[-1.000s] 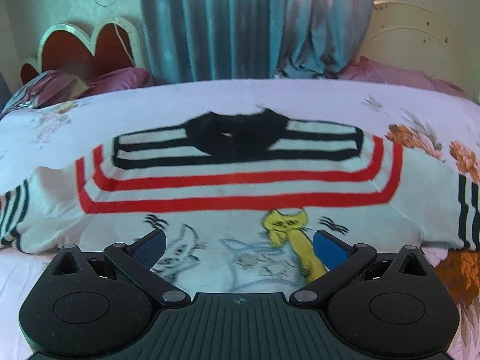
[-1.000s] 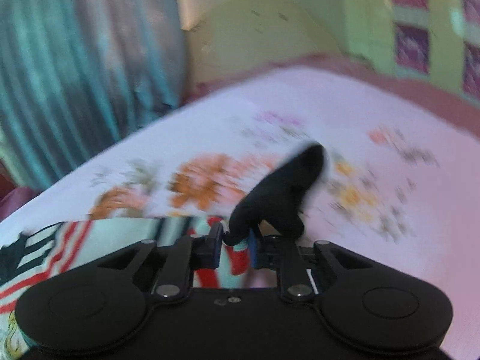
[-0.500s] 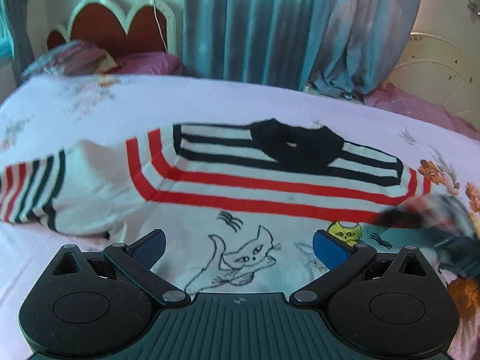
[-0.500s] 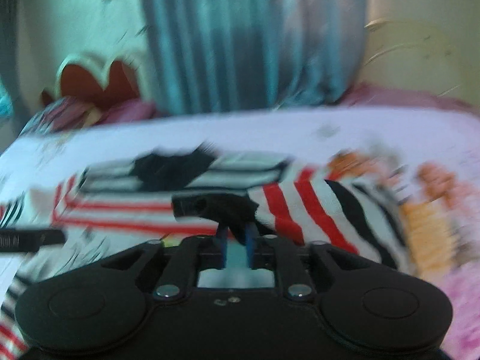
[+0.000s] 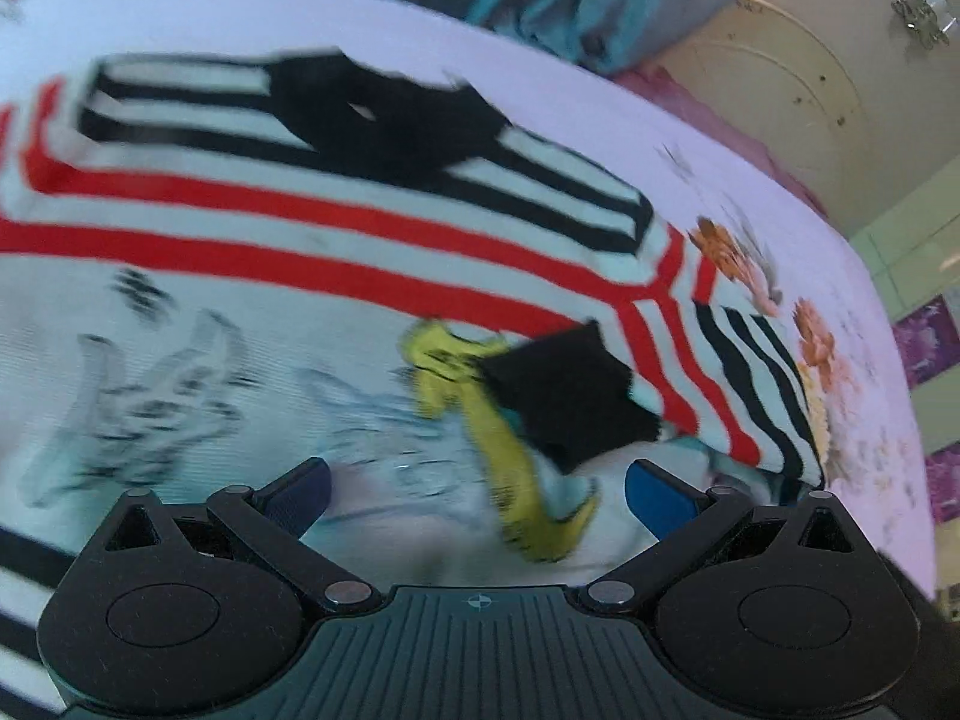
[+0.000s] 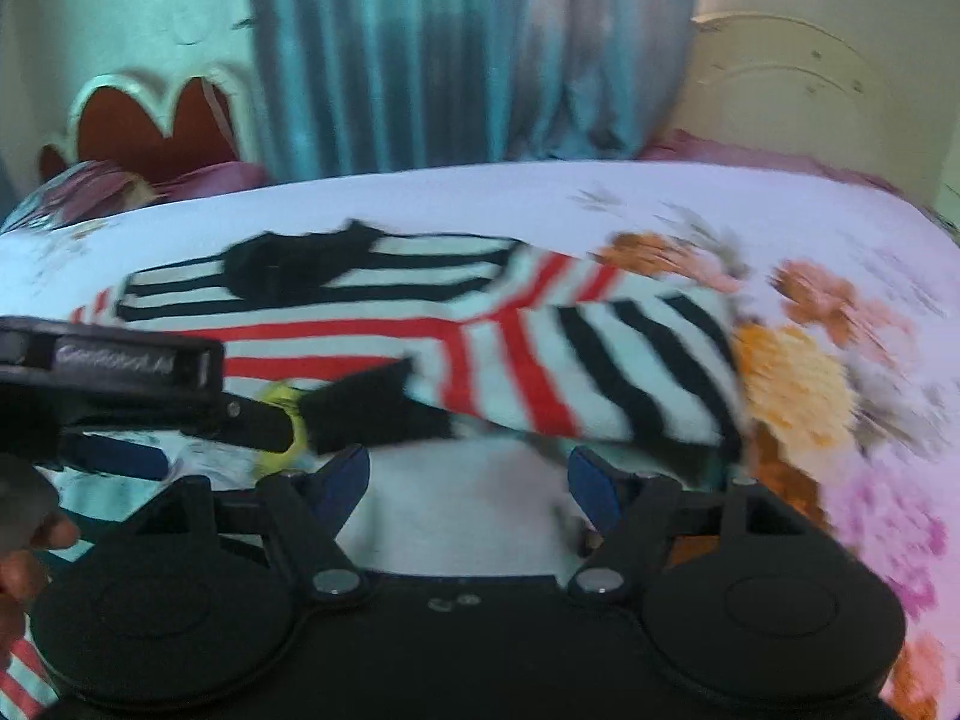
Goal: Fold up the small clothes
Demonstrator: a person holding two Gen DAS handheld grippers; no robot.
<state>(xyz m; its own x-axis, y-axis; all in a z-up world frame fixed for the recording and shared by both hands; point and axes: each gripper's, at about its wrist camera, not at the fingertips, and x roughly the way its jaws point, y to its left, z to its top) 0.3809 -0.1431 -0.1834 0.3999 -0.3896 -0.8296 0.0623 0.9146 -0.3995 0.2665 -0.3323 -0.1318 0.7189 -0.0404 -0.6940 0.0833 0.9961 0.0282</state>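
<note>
Your sweater (image 5: 336, 252) lies flat on the bed (image 6: 810, 222), floral sheet under it. 1 striped sleeve (image 6: 612, 360) is folded in over the body, black cuff (image 5: 564, 396) on the cat print. Left tool (image 5: 477, 489) is spread wide, holding nothing. Right tool (image 6: 468, 480) likewise. Room: teal curtain (image 6: 456, 48) behind the bed, scalloped headboard (image 6: 156, 114) at left, pink pillows (image 6: 90, 192) below it.
</note>
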